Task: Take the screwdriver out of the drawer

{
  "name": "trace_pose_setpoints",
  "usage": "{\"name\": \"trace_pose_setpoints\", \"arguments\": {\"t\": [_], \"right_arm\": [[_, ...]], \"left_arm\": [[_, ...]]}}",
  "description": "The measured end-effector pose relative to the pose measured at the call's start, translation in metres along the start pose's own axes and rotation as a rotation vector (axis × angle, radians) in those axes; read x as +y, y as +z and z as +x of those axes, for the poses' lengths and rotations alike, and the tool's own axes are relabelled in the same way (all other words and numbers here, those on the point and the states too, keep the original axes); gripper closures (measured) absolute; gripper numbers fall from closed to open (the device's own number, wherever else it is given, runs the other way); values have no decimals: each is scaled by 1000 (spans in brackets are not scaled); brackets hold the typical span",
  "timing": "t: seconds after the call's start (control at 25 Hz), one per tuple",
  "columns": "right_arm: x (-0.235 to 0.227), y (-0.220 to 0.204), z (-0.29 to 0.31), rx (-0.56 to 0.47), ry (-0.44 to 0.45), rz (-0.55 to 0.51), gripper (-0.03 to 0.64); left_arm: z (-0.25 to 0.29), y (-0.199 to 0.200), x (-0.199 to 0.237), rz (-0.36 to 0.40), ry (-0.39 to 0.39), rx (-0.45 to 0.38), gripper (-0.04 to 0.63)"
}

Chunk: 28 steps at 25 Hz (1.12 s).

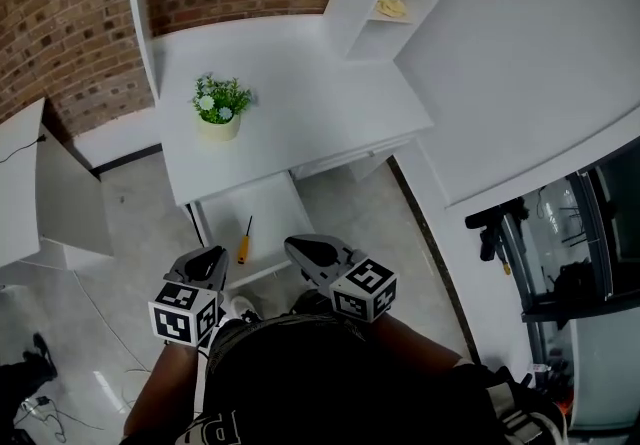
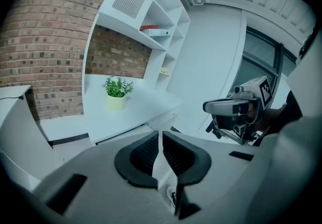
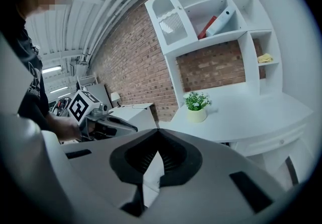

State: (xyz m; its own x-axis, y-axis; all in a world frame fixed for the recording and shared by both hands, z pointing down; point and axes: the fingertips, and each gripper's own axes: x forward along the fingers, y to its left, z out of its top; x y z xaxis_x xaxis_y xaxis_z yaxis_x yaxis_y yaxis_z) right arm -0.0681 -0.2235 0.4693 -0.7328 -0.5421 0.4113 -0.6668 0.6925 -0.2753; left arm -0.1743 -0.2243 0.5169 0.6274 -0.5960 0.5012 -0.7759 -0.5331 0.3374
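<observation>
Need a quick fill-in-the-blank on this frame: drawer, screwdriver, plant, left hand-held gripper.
1. The yellow-handled screwdriver lies in the ___ white drawer.
2. The green plant in its pale yellow pot stands on the white ___.
3. The jaws of the left hand-held gripper are ___, holding nothing.
Missing words: open; desk; shut.
</observation>
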Motion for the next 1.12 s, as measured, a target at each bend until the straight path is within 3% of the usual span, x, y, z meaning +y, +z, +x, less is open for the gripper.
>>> {"name": "trace_pose_setpoints", "arguments": {"t": [0.32, 0.44, 0.52, 0.68, 1.12], "right_arm": [[-9, -9, 13, 38, -16, 27, 612], [-14, -12, 20, 52, -2, 34, 612], [-16, -13, 24, 63, 10, 32, 612], [-24, -15, 26, 75, 25, 24, 612], [-85, -26, 11, 95, 35, 69, 612]], "left_arm": [[23, -14, 11, -23, -29, 45, 574], [31, -20, 18, -38, -12, 57, 567], [39, -25, 24, -48, 5, 70, 521], [58, -39, 32, -64, 32, 105, 520], [139, -83, 52, -25, 115, 307, 488]]}}
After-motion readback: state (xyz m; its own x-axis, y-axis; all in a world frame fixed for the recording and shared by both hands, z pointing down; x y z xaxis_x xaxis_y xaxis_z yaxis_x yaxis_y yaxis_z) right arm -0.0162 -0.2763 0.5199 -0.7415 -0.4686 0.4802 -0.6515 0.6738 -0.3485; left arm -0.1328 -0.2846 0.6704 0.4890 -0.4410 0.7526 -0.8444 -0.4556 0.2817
